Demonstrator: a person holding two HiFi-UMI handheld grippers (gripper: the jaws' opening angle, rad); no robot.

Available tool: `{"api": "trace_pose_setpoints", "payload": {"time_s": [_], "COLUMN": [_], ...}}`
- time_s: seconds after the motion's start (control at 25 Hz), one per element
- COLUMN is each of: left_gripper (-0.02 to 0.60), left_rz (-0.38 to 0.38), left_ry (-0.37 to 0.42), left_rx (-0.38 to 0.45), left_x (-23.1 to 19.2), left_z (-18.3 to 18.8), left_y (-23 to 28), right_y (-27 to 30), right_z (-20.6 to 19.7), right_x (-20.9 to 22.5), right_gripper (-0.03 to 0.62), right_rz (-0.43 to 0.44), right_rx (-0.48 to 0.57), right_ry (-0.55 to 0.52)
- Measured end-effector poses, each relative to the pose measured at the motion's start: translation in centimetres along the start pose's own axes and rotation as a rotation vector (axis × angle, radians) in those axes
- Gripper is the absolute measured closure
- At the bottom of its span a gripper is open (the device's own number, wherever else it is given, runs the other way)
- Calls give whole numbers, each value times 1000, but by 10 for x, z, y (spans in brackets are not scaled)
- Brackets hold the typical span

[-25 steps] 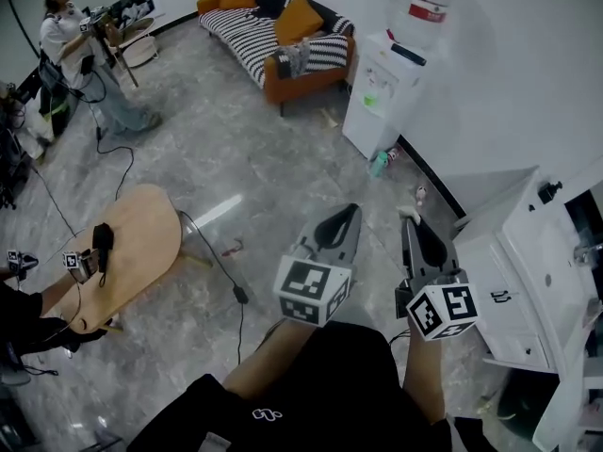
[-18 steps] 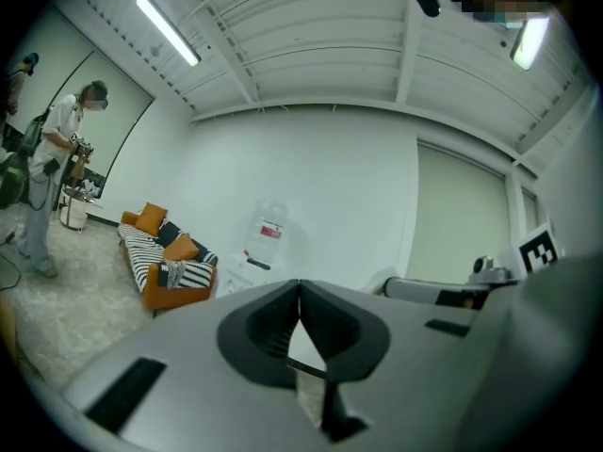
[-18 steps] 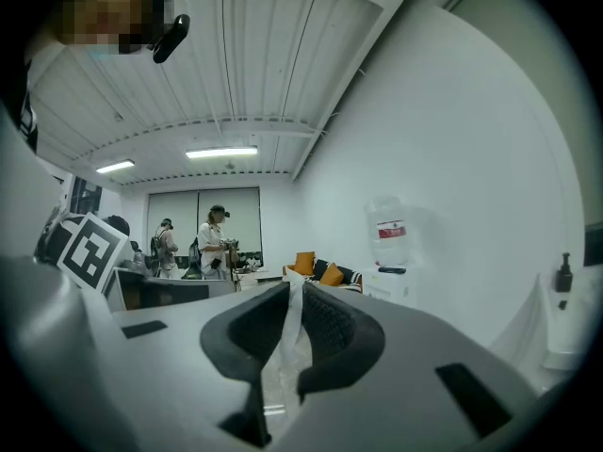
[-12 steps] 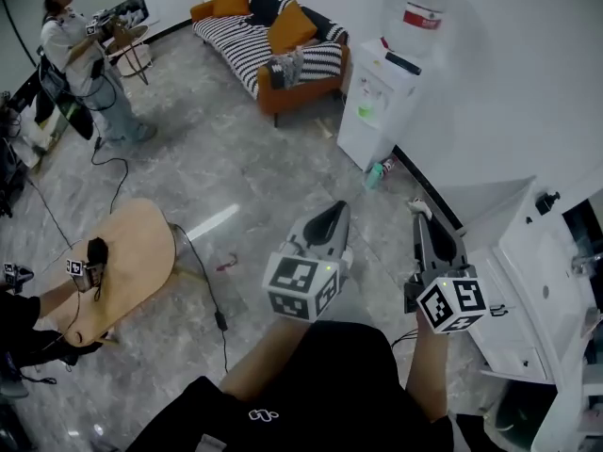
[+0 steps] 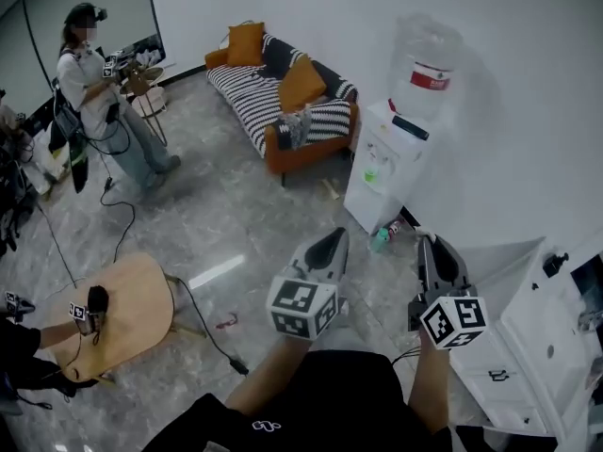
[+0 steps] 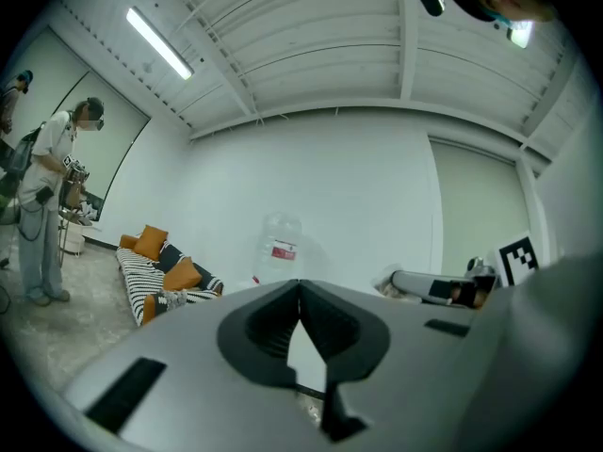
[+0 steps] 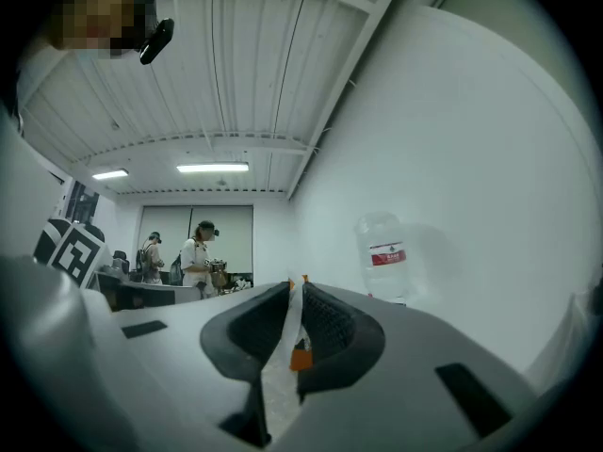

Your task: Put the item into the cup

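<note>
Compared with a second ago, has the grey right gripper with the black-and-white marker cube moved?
Yes. The grey right gripper has moved forward, its tip now closer to the white water dispenser by the wall.

A striped sofa (image 5: 247, 102) with orange cushions (image 5: 300, 83) is set against the far white wall. Just beside it stands a white water dispenser (image 5: 382, 172), topped by a large clear bottle (image 5: 429, 59). A person (image 5: 99, 102) is seen standing far left on the grey marble floor (image 5: 236, 196). An oval wooden counter (image 5: 127, 309) is placed lower left, and white cabinets (image 5: 528, 347) at the right.
</note>
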State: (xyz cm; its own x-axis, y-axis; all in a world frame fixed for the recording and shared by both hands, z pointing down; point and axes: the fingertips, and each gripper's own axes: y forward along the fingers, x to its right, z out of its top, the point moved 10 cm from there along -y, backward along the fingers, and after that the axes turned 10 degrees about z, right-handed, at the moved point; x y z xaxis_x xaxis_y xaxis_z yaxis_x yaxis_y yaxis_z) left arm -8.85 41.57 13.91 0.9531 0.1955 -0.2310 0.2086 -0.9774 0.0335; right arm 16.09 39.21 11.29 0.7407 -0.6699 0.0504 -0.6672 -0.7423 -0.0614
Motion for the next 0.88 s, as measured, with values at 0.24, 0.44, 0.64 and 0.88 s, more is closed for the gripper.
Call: {"api": "trace_pose_setpoints", "payload": {"time_s": [0.24,0.44,0.64,0.88], "left_gripper": [569,569,569,569], "left_rz": [-12,-21,-33,-62], "left_ry": [-18,-11,-14,32], "left_rx": [-26,-79,-134,-195], "left_x": [-3,-7,-10,-3], "left_z": [2,0,1,-2], "left_y": [81,147,213,279], "right_y": [48,105,155,190], "right_z": [6,4,0,-7], "right_x": [72,122,171,233], "right_gripper": [546,546,546,546], "right_rz": [-33,-5,19,0], "right_rx": [-14,-29,-47,-48], "right_ry": [12,35,72,122]}}
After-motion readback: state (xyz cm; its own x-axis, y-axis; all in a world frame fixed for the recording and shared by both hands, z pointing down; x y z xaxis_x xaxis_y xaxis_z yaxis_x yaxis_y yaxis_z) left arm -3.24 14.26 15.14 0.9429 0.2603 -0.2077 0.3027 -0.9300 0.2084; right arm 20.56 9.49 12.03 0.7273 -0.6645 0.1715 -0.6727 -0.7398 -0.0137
